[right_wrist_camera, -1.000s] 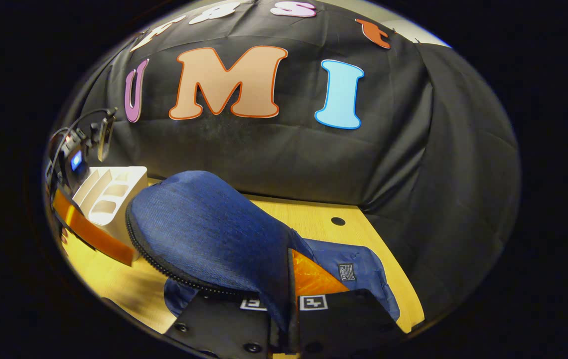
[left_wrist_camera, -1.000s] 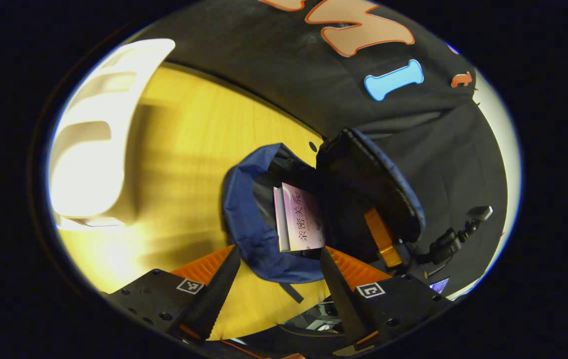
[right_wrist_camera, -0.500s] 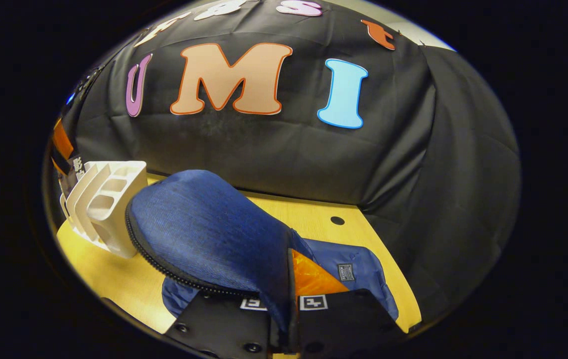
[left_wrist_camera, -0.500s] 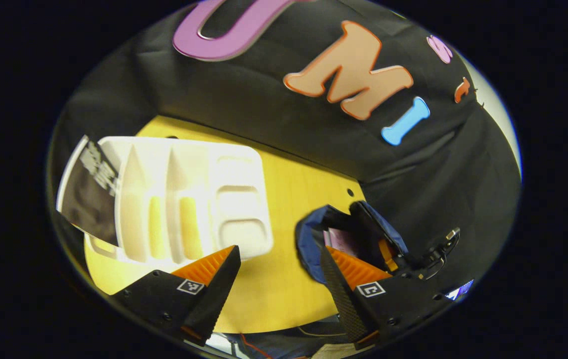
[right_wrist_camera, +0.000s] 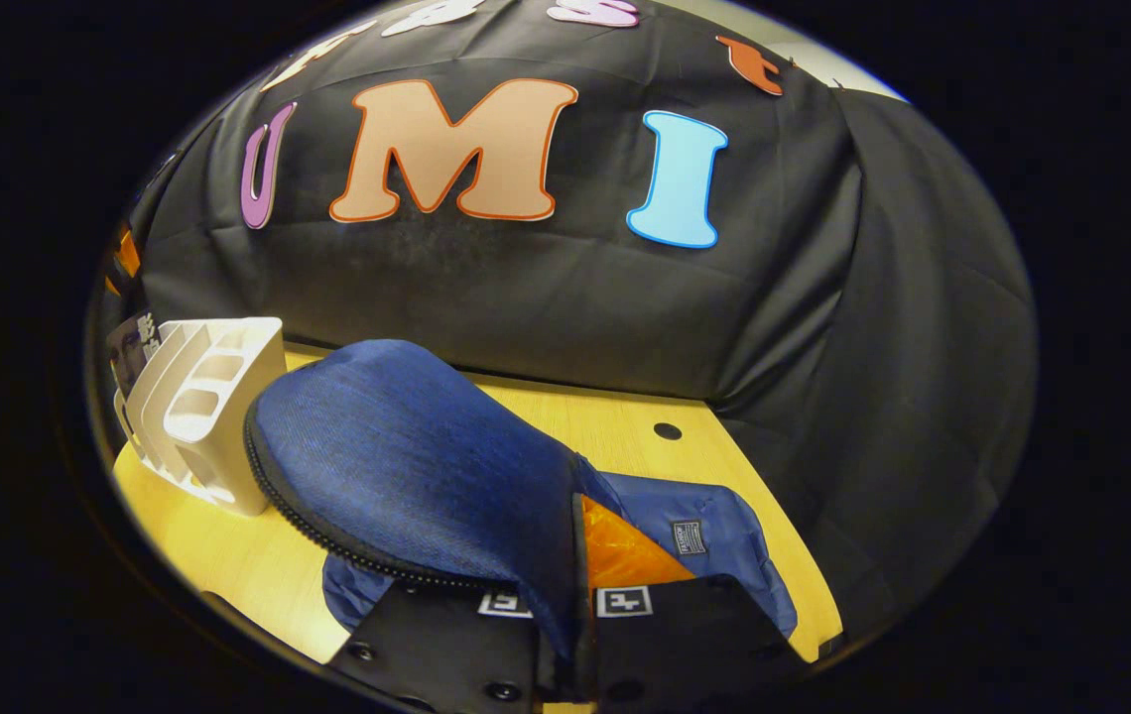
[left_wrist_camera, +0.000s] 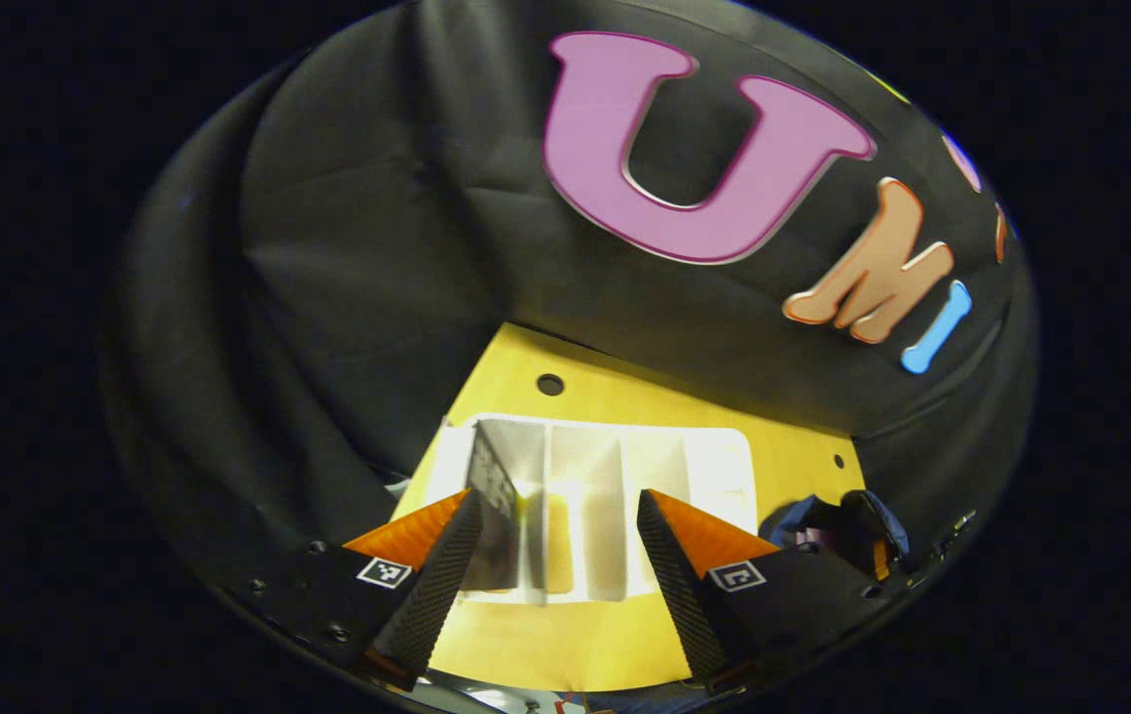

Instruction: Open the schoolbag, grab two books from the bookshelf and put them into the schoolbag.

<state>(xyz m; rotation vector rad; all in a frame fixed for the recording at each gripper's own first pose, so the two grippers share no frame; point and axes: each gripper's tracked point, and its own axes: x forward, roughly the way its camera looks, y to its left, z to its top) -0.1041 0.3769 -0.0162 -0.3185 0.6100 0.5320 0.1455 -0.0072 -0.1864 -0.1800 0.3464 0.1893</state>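
Left gripper [left_wrist_camera: 556, 555]: black body, screw heads, square coded tags, ribbed fingers. Right gripper [right_wrist_camera: 565, 635]: same black body, tags.

Both views are dim around the rim and bend strongly outward at the edges. In the left gripper view the shelf [left_wrist_camera: 585, 506] glares white at lower centre and the table [left_wrist_camera: 625, 397] glows saturated yellow; the wall cloth falls to near black at far left. The right gripper view is evenly lit and sharp, with the bag [right_wrist_camera: 407, 476] flap shading the table below it.
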